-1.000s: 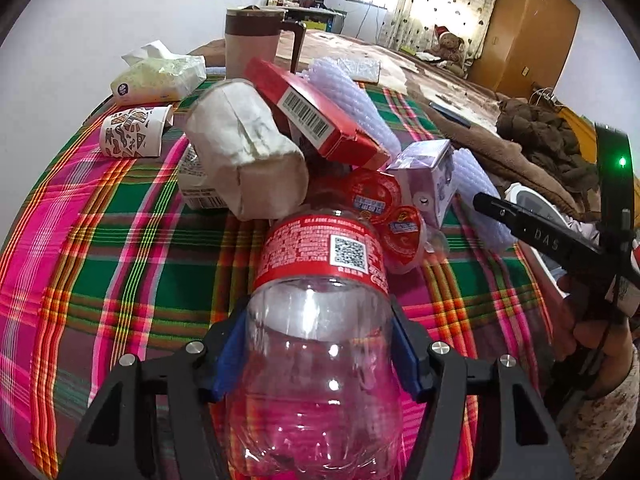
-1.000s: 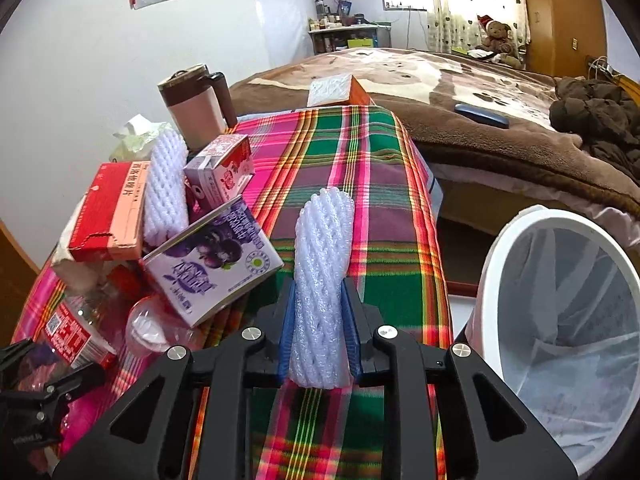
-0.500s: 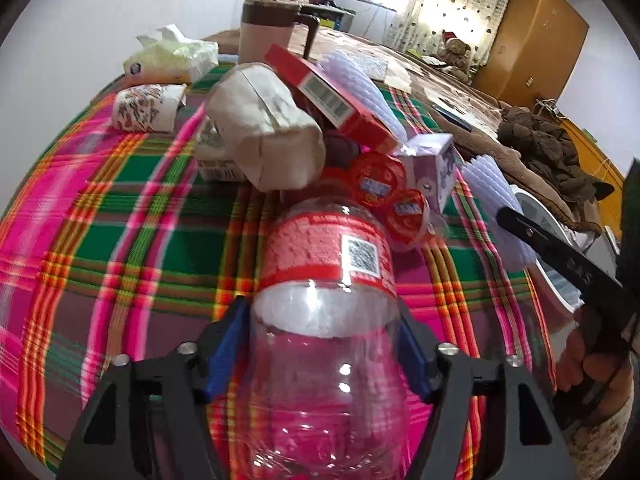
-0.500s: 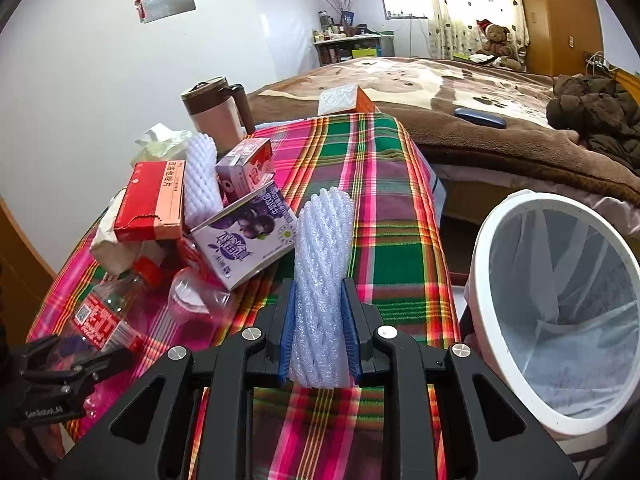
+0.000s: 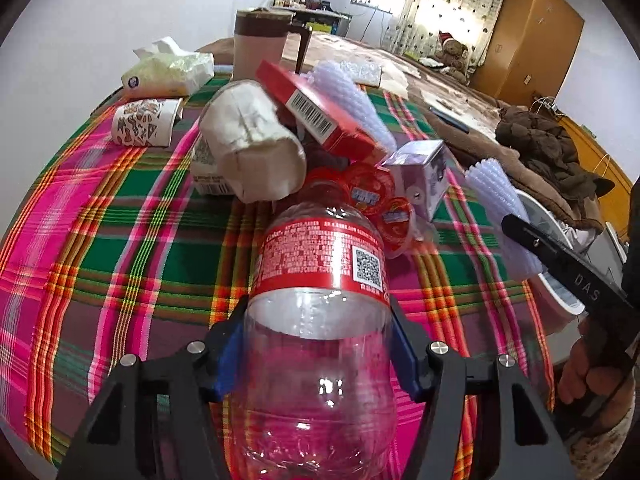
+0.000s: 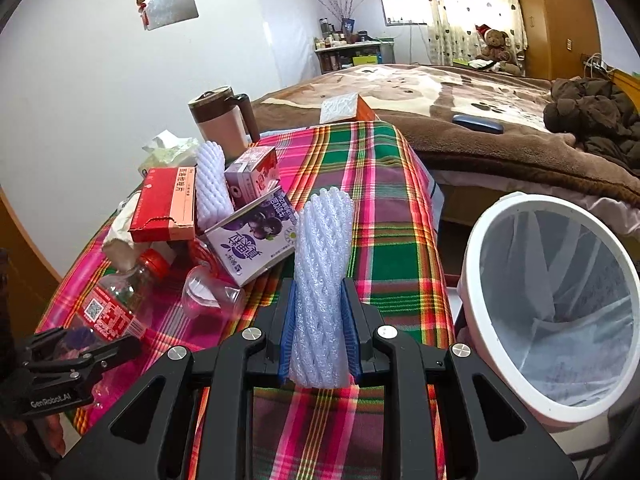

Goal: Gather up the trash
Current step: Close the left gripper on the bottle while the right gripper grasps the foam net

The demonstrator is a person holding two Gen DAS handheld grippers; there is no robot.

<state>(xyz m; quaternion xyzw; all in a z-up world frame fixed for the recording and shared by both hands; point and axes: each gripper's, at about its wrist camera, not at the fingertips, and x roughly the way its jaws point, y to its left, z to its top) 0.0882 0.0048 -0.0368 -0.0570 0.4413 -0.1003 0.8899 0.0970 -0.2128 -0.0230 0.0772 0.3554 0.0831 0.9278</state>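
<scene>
Trash crowds the plaid table (image 6: 384,208), where the left gripper (image 5: 318,354), jaws closing, pinches a clear red-labelled bottle (image 5: 320,280) beside the piled red box (image 6: 164,204) and purple carton (image 6: 252,236), while the right gripper (image 6: 320,344) clamps a white foam net (image 6: 324,280) near the lined bin (image 6: 476,300).

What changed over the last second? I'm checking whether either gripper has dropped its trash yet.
Neither has. The right gripper, shut on the white foam net sleeve, has shifted toward the white lined trash bin, which now looks nearer. The left gripper is closing on the clear plastic bottle with the red label, barely moved. The pile on the plaid tablecloth is unchanged.
</scene>
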